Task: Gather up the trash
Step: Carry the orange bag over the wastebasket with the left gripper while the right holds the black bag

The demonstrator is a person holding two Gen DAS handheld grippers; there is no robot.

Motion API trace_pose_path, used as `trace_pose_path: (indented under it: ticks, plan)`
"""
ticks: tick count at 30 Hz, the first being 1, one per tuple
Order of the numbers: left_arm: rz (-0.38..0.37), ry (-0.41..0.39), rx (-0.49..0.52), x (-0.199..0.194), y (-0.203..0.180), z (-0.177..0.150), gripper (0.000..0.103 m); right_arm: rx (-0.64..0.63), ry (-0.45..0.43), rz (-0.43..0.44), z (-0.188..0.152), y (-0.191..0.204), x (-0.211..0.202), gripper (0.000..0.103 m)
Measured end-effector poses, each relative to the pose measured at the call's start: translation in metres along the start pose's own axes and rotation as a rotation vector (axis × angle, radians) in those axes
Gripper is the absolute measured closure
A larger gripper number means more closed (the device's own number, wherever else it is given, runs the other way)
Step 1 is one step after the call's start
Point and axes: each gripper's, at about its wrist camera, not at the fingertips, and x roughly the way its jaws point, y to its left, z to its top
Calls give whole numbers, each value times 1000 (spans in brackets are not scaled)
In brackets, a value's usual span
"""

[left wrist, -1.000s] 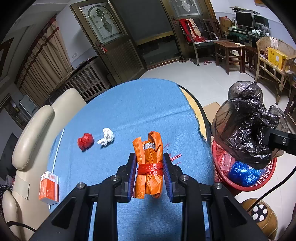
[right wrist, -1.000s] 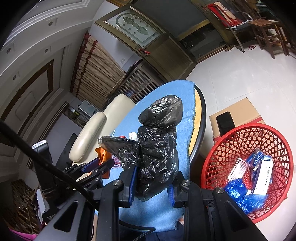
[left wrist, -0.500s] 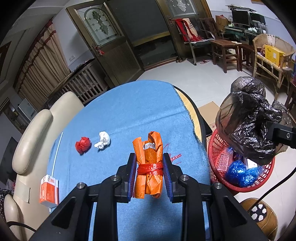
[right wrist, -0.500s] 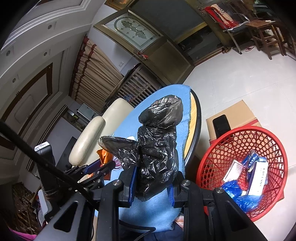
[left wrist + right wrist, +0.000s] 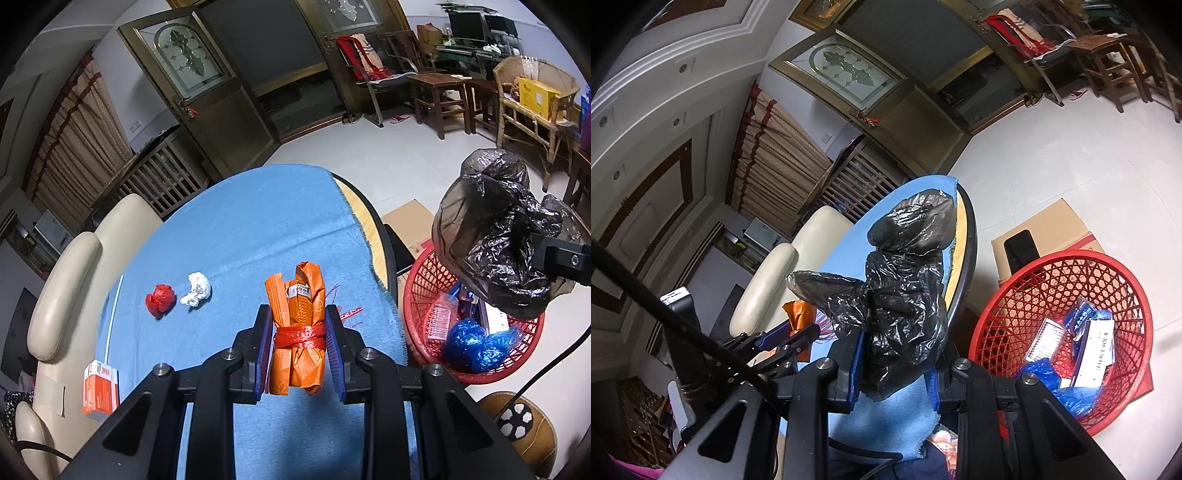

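Note:
My left gripper (image 5: 297,334) is shut on an orange plastic bundle (image 5: 297,332) tied with a red band, held above the blue tablecloth (image 5: 236,236). My right gripper (image 5: 894,365) is shut on a crumpled black plastic bag (image 5: 905,291), which hangs over the table's right edge; the same black bag (image 5: 495,236) shows in the left wrist view above the red basket (image 5: 417,280). That red basket (image 5: 1060,284) stands on the floor and holds blue bags and cartons. A red wad (image 5: 160,300) and a white paper wad (image 5: 196,289) lie on the cloth.
An orange and white carton (image 5: 100,384) sits near the table's left edge. A cream chair (image 5: 62,280) stands left of the table. A cardboard box (image 5: 1045,236) lies behind the basket. Wooden chairs and a wicker chair (image 5: 532,92) stand at the far right.
Both grippers have drifted slightly toward the basket side with their loads still held; the basket sits a little lower and more central in the right wrist view.

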Motion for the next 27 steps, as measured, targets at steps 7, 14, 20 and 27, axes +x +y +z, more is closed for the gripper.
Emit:
trace_pose_path:
  ticks: [7, 14, 20, 27]
  plan:
    - [1, -4, 28, -2, -13, 5, 73, 17, -21, -3, 1, -8, -10, 74]
    - [1, -22, 68, -7, -30, 13, 73, 41, -40, -1, 3, -18, -20, 74]
    - [-7, -35, 98, -10, -45, 19, 73, 54, -53, -9, 1, -23, -27, 73]
    - [-18, -49, 134, -11, -61, 26, 73, 67, -74, -20, 4, -31, -35, 73]
